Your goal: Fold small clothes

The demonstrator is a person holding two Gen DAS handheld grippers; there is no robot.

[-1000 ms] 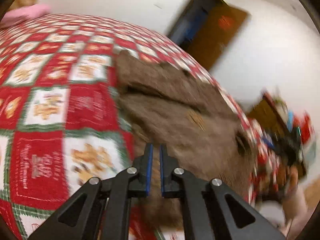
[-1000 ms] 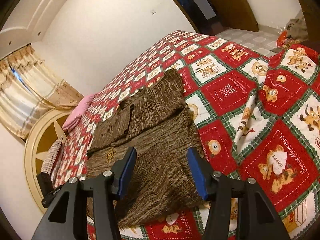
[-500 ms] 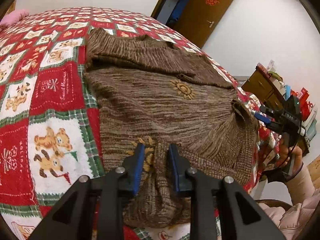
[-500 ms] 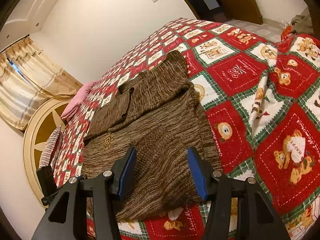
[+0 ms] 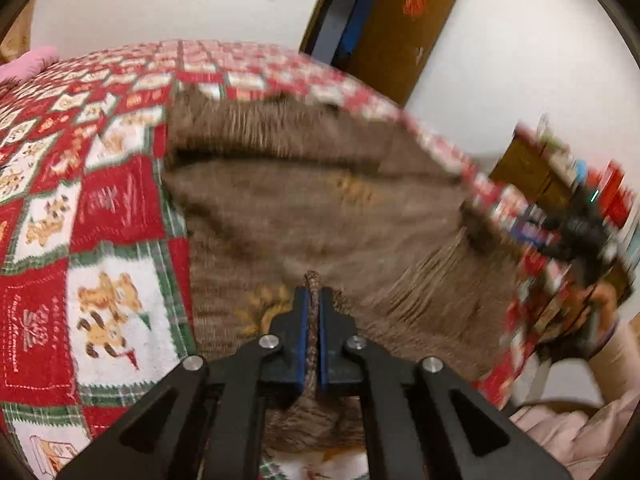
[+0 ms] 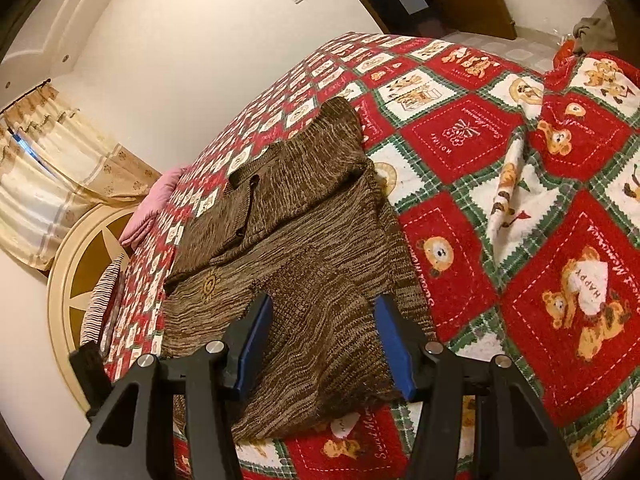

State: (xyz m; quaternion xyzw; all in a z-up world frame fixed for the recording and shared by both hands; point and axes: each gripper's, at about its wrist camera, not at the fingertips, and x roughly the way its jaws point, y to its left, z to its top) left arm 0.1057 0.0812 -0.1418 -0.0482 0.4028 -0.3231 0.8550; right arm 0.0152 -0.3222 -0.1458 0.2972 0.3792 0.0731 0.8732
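A small brown knitted sweater (image 5: pixel 304 200) with a yellow sun motif lies spread on a red, white and green teddy-bear quilt (image 5: pixel 96 208). In the left wrist view, which is blurred, my left gripper (image 5: pixel 313 300) is shut on a pinched fold of the sweater's near hem, and the knit sticks up between the blue pads. In the right wrist view the sweater (image 6: pixel 304 240) lies with its upper part folded over. My right gripper (image 6: pixel 324 312) hovers over the near corner of it, jaws open and nothing between them. My right gripper (image 5: pixel 572 236) also shows at the far right of the left wrist view.
The quilt (image 6: pixel 520 184) covers a bed, with a wrinkle to the right of the sweater. A pink pillow (image 6: pixel 154 204) and a round headboard (image 6: pixel 76 264) lie at the bed's far end. A brown door (image 5: pixel 400 32) and a cluttered cabinet (image 5: pixel 560 168) stand beyond.
My left gripper opened over the sweater's near hem, then closed on a fold of it and shifted sideways. The right gripper stayed open and barely moved.
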